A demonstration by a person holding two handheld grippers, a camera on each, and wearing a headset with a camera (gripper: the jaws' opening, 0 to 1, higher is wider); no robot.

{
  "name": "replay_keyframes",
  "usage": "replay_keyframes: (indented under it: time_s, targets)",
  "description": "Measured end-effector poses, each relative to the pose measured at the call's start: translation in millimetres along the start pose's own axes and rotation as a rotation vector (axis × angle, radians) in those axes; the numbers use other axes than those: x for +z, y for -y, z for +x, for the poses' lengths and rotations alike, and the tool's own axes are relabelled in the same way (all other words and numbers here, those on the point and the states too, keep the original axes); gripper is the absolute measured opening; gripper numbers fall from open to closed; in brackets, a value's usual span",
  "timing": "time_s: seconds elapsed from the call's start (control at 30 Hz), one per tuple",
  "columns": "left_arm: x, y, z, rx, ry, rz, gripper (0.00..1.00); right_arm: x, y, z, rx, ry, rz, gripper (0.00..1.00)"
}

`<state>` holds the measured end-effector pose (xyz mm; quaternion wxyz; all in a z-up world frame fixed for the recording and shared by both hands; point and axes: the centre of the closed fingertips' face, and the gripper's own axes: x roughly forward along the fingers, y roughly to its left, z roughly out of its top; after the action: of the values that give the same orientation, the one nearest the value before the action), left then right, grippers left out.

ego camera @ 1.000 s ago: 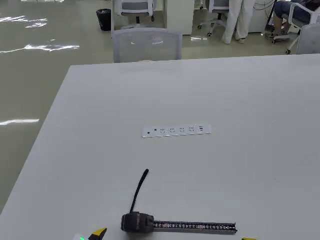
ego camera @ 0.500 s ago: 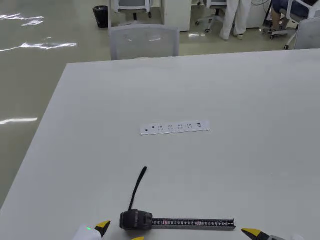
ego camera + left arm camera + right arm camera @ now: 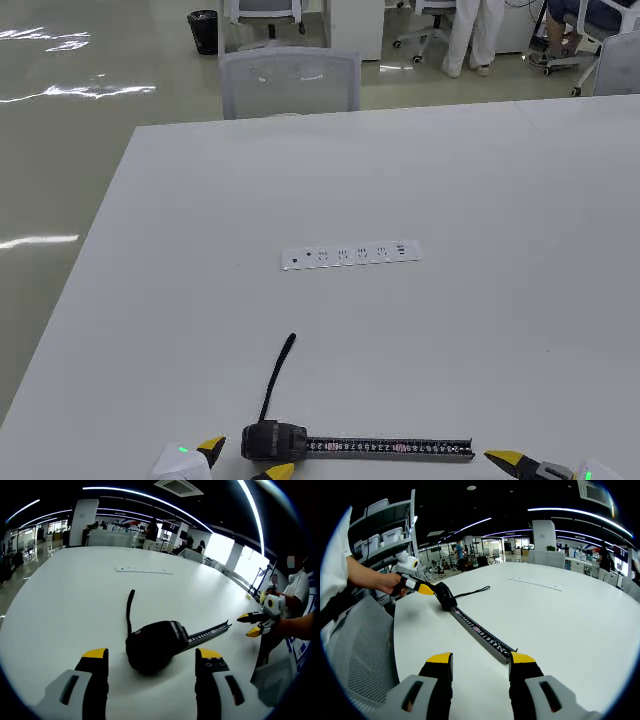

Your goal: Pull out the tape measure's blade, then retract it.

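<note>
— Where does the tape measure (image 3: 273, 441) lie?
— At the near edge of the table (image 3: 450, 180), its blade (image 3: 390, 447) drawn out flat to the right and a black strap (image 3: 278, 378) trailing away from it.
— And the left tongs (image 3: 152, 655)?
— Wide open, a jaw on either side of the tape measure, gripping nothing. Whether a jaw brushes it cannot be told.
— The right tongs (image 3: 480, 658)?
— Open too, and empty. The blade's end lies just ahead, between the jaws. The head view's lower edge cuts off both tongs.
— Farther out?
— A power strip (image 3: 351, 255) on the table, well apart.
</note>
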<state>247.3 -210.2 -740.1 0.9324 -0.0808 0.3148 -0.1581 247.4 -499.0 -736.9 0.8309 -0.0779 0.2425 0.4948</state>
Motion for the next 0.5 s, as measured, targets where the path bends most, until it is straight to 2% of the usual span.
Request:
replay_keyframes:
  time_s: [0.5]
  targets:
    - [8.3, 4.3, 12.1, 0.019, -0.007, -0.045, 0.73, -0.5, 12.5, 5.2, 0.009, -0.016, -0.014, 0.44]
